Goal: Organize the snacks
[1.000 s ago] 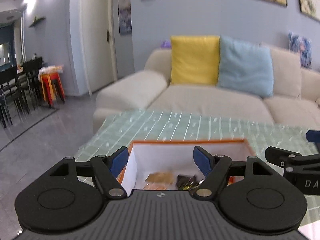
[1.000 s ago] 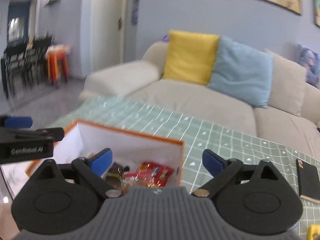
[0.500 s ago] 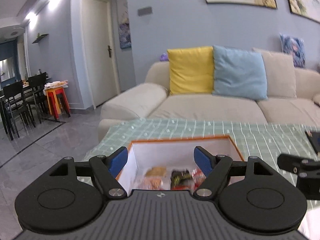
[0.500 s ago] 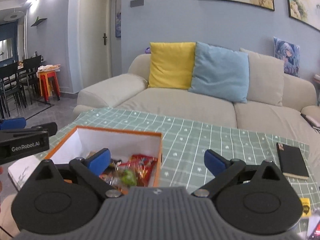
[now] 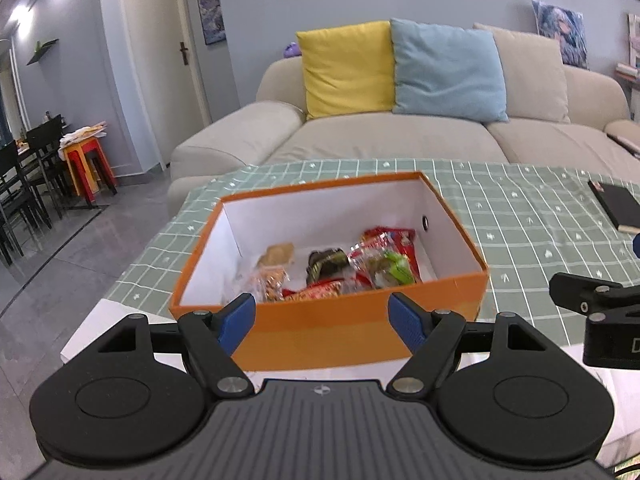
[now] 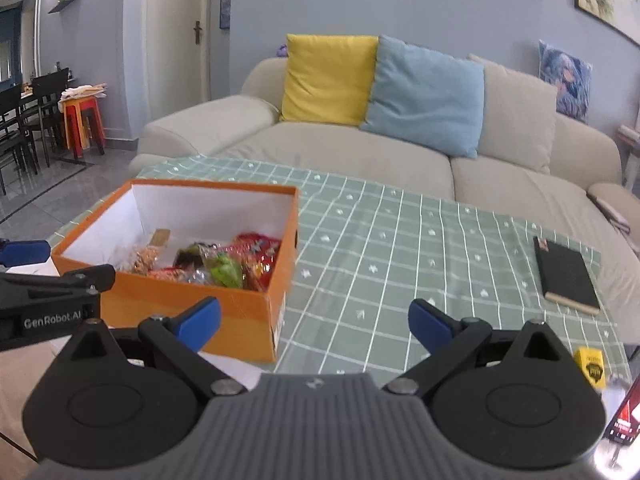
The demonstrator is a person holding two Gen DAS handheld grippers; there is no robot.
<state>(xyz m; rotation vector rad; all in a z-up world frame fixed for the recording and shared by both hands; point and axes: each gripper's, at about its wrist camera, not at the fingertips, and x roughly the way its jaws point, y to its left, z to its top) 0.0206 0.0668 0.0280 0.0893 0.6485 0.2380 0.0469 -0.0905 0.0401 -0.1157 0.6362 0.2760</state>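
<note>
An open orange box [image 5: 320,332] with white inside walls sits on the green checked tablecloth [image 5: 520,216]. Several wrapped snacks [image 5: 360,264] lie in it: red, green, dark and tan packets. The box also shows in the right wrist view [image 6: 248,312], with the snacks [image 6: 224,268] inside. My left gripper [image 5: 326,322] is open and empty, just in front of the box's near wall. My right gripper [image 6: 314,322] is open and empty, near the box's front right corner, over the cloth.
A black notebook [image 6: 566,276] lies on the cloth to the right. A small yellow packet [image 6: 590,368] and a phone [image 6: 624,420] lie near the table's right front edge. A beige sofa [image 6: 360,152] with yellow and blue cushions stands behind the table.
Both grippers have risen and tilted down, so more of the box's inside and the snacks shows. Both stay open and empty.
</note>
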